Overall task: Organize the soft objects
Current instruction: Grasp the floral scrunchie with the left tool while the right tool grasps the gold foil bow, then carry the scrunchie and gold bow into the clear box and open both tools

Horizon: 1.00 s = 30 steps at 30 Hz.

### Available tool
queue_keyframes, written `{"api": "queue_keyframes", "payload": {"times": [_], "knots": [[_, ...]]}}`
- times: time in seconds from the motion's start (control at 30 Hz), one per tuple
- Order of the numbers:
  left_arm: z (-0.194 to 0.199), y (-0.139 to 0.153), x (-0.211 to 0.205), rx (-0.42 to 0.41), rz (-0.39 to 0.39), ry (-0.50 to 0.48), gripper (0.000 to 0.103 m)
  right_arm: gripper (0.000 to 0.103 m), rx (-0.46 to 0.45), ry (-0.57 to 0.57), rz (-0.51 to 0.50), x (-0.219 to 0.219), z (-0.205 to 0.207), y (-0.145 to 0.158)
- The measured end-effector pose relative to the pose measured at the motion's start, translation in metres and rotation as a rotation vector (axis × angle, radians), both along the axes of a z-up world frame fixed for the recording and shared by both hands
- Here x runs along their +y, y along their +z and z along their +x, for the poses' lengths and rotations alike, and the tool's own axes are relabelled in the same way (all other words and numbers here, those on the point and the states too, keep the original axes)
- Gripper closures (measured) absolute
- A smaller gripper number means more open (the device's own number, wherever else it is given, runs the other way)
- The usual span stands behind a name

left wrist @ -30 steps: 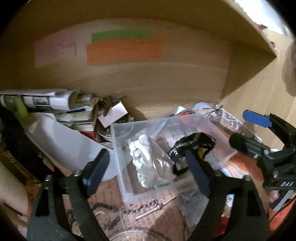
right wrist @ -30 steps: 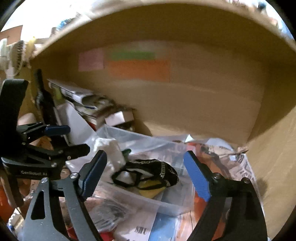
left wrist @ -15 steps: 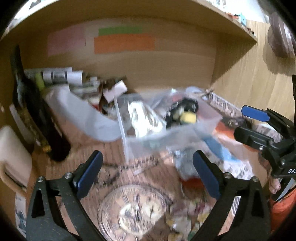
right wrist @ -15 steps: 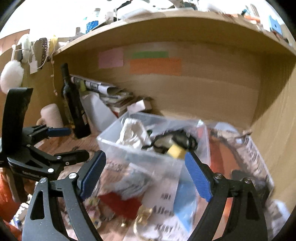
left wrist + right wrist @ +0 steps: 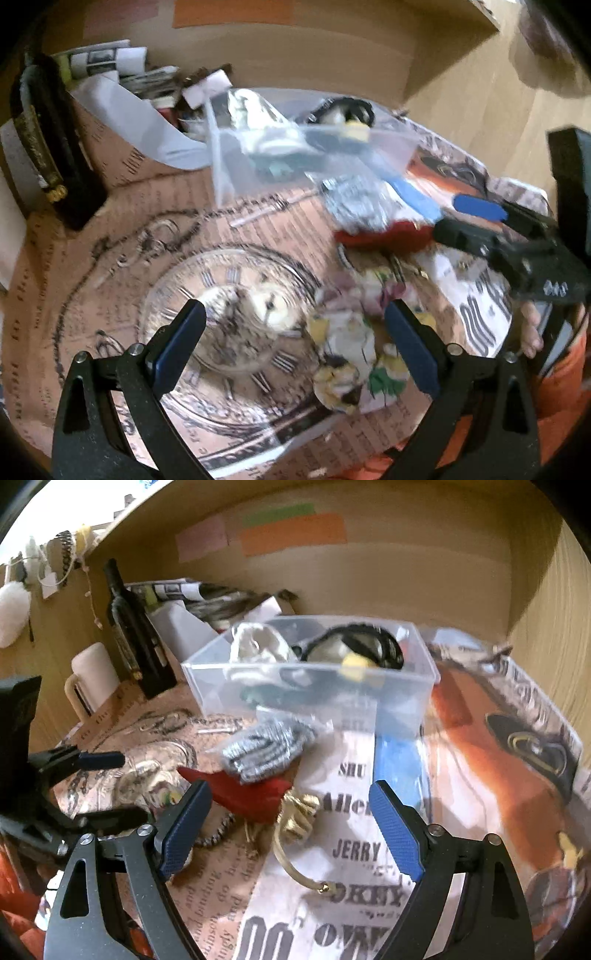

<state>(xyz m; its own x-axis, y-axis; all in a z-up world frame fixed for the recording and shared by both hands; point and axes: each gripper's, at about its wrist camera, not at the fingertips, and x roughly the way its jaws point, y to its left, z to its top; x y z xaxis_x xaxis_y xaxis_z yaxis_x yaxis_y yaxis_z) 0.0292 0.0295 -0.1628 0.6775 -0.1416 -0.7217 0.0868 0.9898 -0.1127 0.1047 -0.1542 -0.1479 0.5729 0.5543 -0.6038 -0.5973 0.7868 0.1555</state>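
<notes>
A clear plastic bin (image 5: pixel 402 690) stands at the back of the desk and holds a white cloth (image 5: pixel 255 646) and a black strap with a yellow piece (image 5: pixel 354 653); the bin also shows in the left wrist view (image 5: pixel 229 162). In front of it lie a grey knit cloth (image 5: pixel 266 746), a red cloth (image 5: pixel 251 794) and a gold tassel cord (image 5: pixel 295 819). A floral cloth (image 5: pixel 351 350) lies between my left gripper's fingers. My left gripper (image 5: pixel 295 347) is open and empty. My right gripper (image 5: pixel 291 823) is open and empty above the gold cord.
A dark wine bottle (image 5: pixel 136 631) and a cream mug (image 5: pixel 92 675) stand at the left. Stacked papers and a white box (image 5: pixel 184 627) sit behind the bin. Printed paper (image 5: pixel 351 849) covers the desk. Wooden walls close the back and right.
Both grippers have pulled back from the bin toward the front of the desk and tilted down. The loose cloths in front of the bin have come into view.
</notes>
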Motion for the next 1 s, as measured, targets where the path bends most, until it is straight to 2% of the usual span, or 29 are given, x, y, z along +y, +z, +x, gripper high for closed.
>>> {"api": "queue_keyframes", "payload": {"times": [0.07, 0.13, 0.23, 0.37, 0.47, 0.53, 0.63, 0.7, 0.8, 1.0], "knots": [[0.000, -0.007, -0.002, 0.017, 0.002, -0.004, 0.004, 0.022, 0.026, 0.002, 0.011, -0.001, 0.005, -0.004], [0.000, -0.011, -0.003, 0.020, 0.013, 0.001, 0.006, 0.033, 0.042, -0.002, 0.007, -0.002, 0.008, -0.008], [0.001, -0.013, -0.006, 0.006, 0.063, 0.012, 0.021, 0.044, 0.068, -0.017, -0.012, -0.001, 0.014, -0.015], [0.004, -0.014, -0.003, -0.004, 0.075, 0.021, 0.033, 0.049, 0.109, -0.024, -0.015, -0.002, 0.021, -0.023], [0.006, -0.014, -0.001, -0.014, 0.084, 0.027, 0.049, 0.053, 0.107, -0.015, -0.030, 0.001, 0.021, -0.024], [0.009, -0.013, 0.000, -0.017, 0.080, 0.021, 0.068, 0.069, 0.105, 0.003, -0.033, 0.004, 0.020, -0.025], [0.010, -0.012, 0.000, -0.017, 0.080, 0.020, 0.081, 0.079, 0.115, 0.033, -0.019, 0.006, 0.019, -0.025], [0.011, -0.010, 0.001, -0.017, 0.076, 0.018, 0.085, 0.083, 0.105, 0.031, -0.023, 0.006, 0.018, -0.025], [0.011, -0.003, 0.003, -0.035, 0.081, 0.027, 0.086, 0.088, 0.076, 0.004, -0.030, 0.004, 0.015, -0.020], [0.011, 0.019, 0.010, -0.104, 0.078, 0.047, 0.086, 0.090, 0.008, -0.058, -0.031, -0.012, 0.011, -0.004]]}}
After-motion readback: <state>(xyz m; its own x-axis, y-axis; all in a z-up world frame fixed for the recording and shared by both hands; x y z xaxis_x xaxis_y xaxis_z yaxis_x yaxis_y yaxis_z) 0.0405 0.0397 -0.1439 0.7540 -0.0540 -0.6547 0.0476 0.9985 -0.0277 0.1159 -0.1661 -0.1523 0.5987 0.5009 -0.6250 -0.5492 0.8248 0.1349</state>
